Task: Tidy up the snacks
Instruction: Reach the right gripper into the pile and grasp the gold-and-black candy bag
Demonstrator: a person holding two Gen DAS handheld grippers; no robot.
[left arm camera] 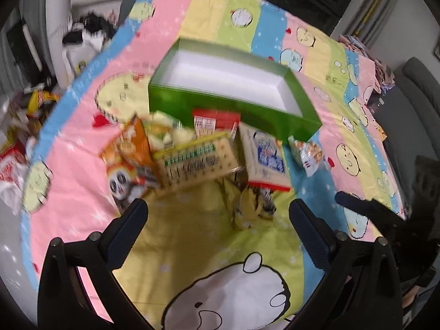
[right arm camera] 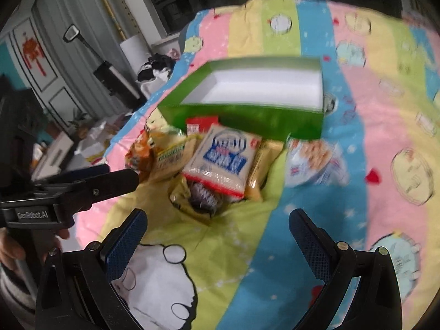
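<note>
Zero snacks boxed so far: green box point(left arm camera: 233, 110) empty on bed point(left arm camera: 192, 233). Snack pile point(left arm camera: 192, 151) heaped just in front of box, one bag point(right arm camera: 313, 162) beside it. Left claw point(left arm camera: 218, 233) wide, empty. Right claw point(right arm camera: 218, 236) wide, empty. Whole job left.

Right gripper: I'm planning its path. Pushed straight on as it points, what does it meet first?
Likely the yellow crumpled packet at the pile's near edge, ahead of the open right gripper; the white-and-blue bag lies just beyond. Blur makes depth uncertain.
</note>
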